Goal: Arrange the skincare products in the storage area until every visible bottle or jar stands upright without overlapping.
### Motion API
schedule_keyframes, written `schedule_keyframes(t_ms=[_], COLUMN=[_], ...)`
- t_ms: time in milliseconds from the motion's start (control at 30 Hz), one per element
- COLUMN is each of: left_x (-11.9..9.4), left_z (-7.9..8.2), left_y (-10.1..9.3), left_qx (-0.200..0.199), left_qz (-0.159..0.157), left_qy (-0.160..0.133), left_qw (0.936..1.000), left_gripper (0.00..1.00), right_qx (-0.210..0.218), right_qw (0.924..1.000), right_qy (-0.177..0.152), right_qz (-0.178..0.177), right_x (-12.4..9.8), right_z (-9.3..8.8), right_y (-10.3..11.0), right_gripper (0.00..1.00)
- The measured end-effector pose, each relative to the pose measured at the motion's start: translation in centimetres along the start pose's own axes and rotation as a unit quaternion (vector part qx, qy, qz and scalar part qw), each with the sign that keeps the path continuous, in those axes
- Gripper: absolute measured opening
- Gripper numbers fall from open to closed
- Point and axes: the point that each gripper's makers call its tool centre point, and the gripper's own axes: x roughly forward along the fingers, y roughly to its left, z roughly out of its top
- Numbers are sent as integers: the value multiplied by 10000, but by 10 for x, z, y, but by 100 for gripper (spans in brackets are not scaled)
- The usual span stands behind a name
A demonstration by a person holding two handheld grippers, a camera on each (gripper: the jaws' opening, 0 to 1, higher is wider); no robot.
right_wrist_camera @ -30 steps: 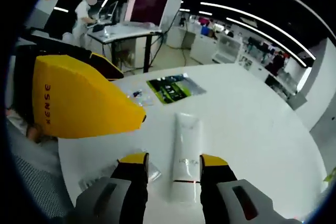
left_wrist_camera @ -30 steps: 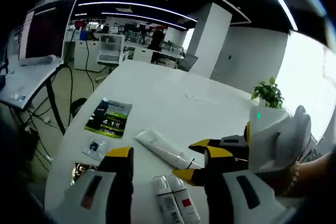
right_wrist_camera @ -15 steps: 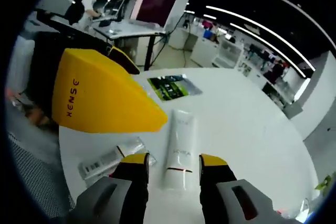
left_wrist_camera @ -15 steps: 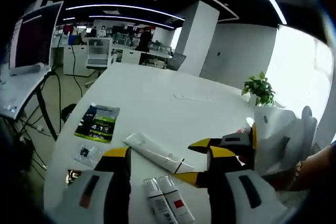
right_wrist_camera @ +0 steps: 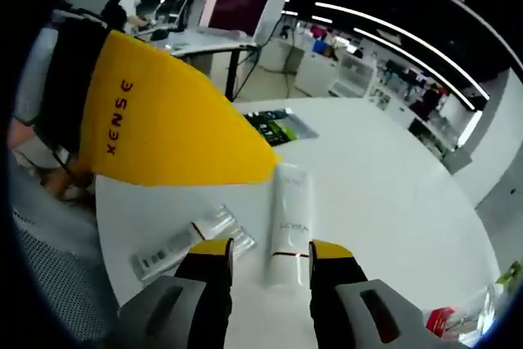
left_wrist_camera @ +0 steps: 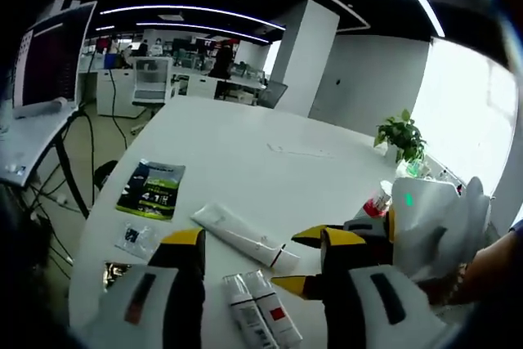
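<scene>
White table (left_wrist_camera: 245, 161) carries a long white tube (left_wrist_camera: 243, 236) lying flat near its left edge, w/ two small tubes (left_wrist_camera: 261, 316) side by side just beside it, nearer the cam. Green leaflet (left_wrist_camera: 150, 189) & small sachets (left_wrist_camera: 135, 236) sit further along that edge. Left gripper (left_wrist_camera: 253, 244) fingers spread, nothing held. Right gripper (right_wrist_camera: 262, 248) fingers spread, tips either side of the white tube's end (right_wrist_camera: 288, 230), not pinching.
</scene>
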Motion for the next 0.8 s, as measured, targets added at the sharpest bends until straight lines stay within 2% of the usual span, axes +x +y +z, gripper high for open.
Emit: schedule_keyframes(t_ms=[133,267,433,533,667,800], left_x=[0,0,-1,-1,-3,-4], left_z=[-5,-5,-6,-10,-13,-17], left_y=[-1,0,5,11,20,29], left_qx=[-16,-17,-62,-102,-260,-642], left_qz=[-12,7,126,240,356,444], left_qy=[125,115,137,226,287,332], left_qw=[9999,9999,9998,9994,9986,9964], left_gripper=[51,50,49,48,47,47], right_qx=[-4,202,379,718,1323,1285], right_qw=[10000,9997,9993,9971,9909,9917], right_qy=[57,122,-70,-250,-248,-78], right_qz=[20,-10,30,68,91,61], right_x=[2,2,11,22,38,52], right_z=[-10,-18,-4,8,11,7], right_y=[3,-1,-6,-10,-12,-14], right_gripper=[33,33,34,36,36,38])
